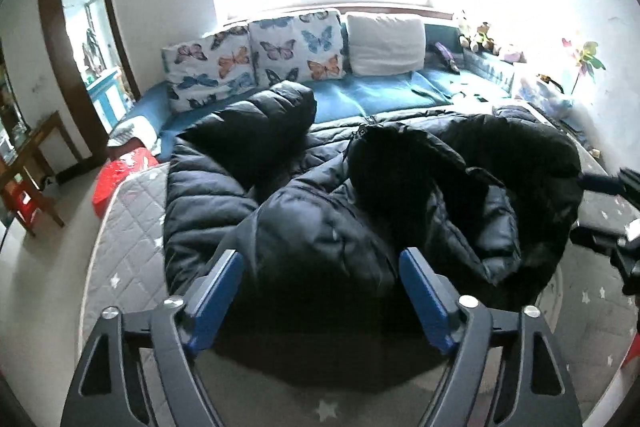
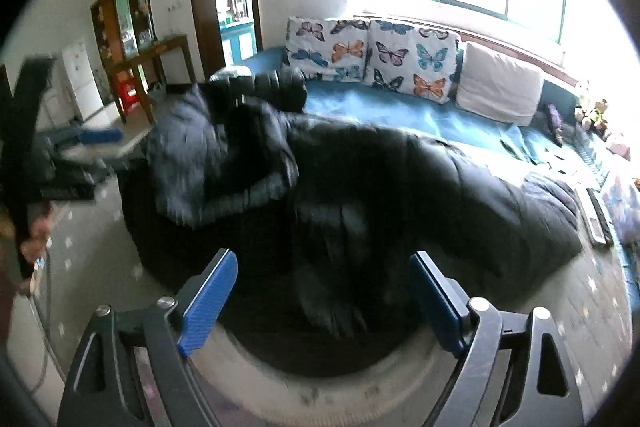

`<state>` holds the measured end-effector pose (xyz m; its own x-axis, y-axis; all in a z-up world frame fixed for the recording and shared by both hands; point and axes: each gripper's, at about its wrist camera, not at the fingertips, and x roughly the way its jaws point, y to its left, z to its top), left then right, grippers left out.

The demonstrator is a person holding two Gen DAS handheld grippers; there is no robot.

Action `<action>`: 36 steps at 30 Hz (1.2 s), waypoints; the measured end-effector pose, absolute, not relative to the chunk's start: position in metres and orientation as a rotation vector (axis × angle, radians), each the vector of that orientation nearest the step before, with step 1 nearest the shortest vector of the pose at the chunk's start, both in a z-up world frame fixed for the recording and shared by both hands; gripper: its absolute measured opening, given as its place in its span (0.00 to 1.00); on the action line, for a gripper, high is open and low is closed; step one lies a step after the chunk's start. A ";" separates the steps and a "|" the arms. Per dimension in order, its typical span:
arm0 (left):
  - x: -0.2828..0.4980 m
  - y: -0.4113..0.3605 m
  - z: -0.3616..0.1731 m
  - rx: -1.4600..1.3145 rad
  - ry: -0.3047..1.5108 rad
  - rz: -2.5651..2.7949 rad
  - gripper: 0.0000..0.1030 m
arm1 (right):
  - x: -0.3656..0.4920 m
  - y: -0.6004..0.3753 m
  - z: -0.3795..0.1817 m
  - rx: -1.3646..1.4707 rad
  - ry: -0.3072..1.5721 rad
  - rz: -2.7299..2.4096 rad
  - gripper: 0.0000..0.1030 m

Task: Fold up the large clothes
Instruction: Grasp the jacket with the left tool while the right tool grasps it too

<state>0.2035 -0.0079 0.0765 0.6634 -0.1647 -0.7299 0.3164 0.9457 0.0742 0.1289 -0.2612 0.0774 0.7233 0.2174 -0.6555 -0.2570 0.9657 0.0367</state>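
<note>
- We see a black puffer coat (image 1: 320, 187) crumpled on the grey quilted mattress (image 1: 124, 239), its length running across, parallel to the blue sofa (image 1: 360, 99) just behind it.
- Our left hand-held gripper (image 1: 320, 267) and right hand-held gripper (image 2: 324, 275) hang over the coat's near edge, fingers apart, holding nothing.

A home bedroom: mattress (image 1: 128, 239), butterfly pillows (image 1: 256, 59), stuffed toys (image 1: 480, 37)

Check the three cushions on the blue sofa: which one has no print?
The plain white cushion, the one furthest right in the row. The two butterfly cushions beside it, to its left, are covered in coloured butterflies.
</note>
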 end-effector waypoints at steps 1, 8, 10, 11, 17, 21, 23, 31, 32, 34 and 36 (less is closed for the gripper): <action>0.212 -0.009 0.075 0.193 0.819 -0.279 0.78 | 0.134 -0.259 0.077 -0.048 0.719 0.273 0.90; 0.253 0.002 0.043 0.123 0.918 -0.321 0.47 | 0.194 -0.235 0.054 0.009 0.811 0.315 0.70; 0.252 0.005 0.037 0.115 0.917 -0.337 0.39 | 0.207 -0.232 0.041 0.012 0.863 0.304 0.53; 0.248 0.007 0.037 0.124 0.907 -0.342 0.34 | 0.211 -0.231 0.031 0.018 0.895 0.302 0.43; 0.205 0.017 0.052 0.129 0.849 -0.397 0.27 | 0.175 -0.236 0.052 0.020 0.853 0.328 0.15; 0.161 0.032 0.068 0.101 0.807 -0.450 0.27 | 0.116 -0.237 0.082 -0.061 0.774 0.368 0.13; 0.135 0.041 0.072 0.097 0.805 -0.474 0.26 | 0.080 -0.242 0.093 -0.084 0.738 0.391 0.13; 0.049 0.067 0.049 0.172 0.888 -0.517 0.27 | -0.021 -0.240 0.080 -0.195 0.784 0.458 0.13; 0.041 0.069 0.042 0.195 0.900 -0.519 0.27 | -0.026 -0.238 0.069 -0.205 0.826 0.475 0.13; 0.026 0.072 0.031 0.235 0.930 -0.511 0.26 | -0.031 -0.236 0.048 -0.228 0.892 0.493 0.13; 0.014 0.076 0.029 0.219 0.950 -0.516 0.27 | -0.037 -0.239 0.026 -0.218 0.959 0.506 0.13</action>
